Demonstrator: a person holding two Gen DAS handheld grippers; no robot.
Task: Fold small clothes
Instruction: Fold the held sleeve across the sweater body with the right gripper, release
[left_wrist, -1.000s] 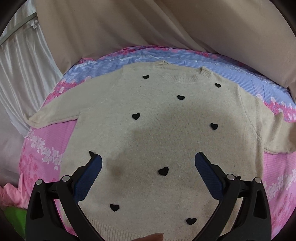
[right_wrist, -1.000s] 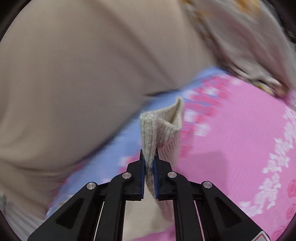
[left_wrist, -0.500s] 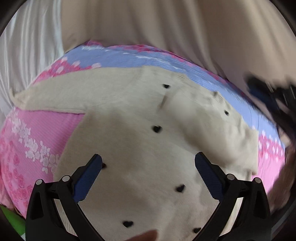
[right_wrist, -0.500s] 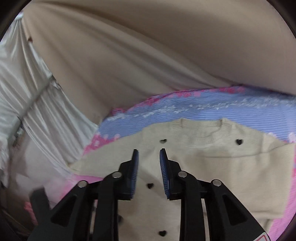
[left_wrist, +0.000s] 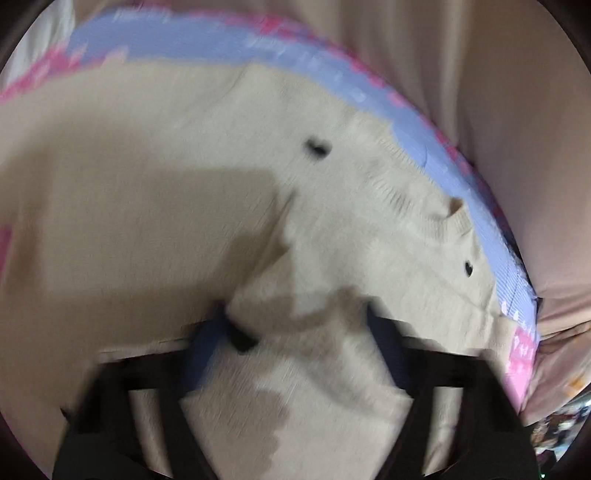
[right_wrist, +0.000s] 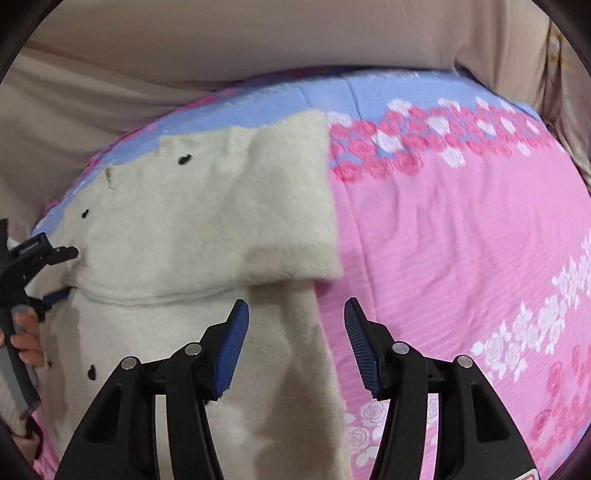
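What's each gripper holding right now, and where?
Right gripper is open, holding nothing, above the sweater's folded-over side. Left gripper: too blurred to tell whether it grips the sweater.

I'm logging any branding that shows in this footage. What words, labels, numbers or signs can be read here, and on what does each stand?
Small white print on the left gripper, on its black body in the right wrist view: too small and blurred to read.
Red mark at the bottom corner of the right gripper: cut off, unreadable.
Sweater and floral bedsheet: hearts and roses only, no text.
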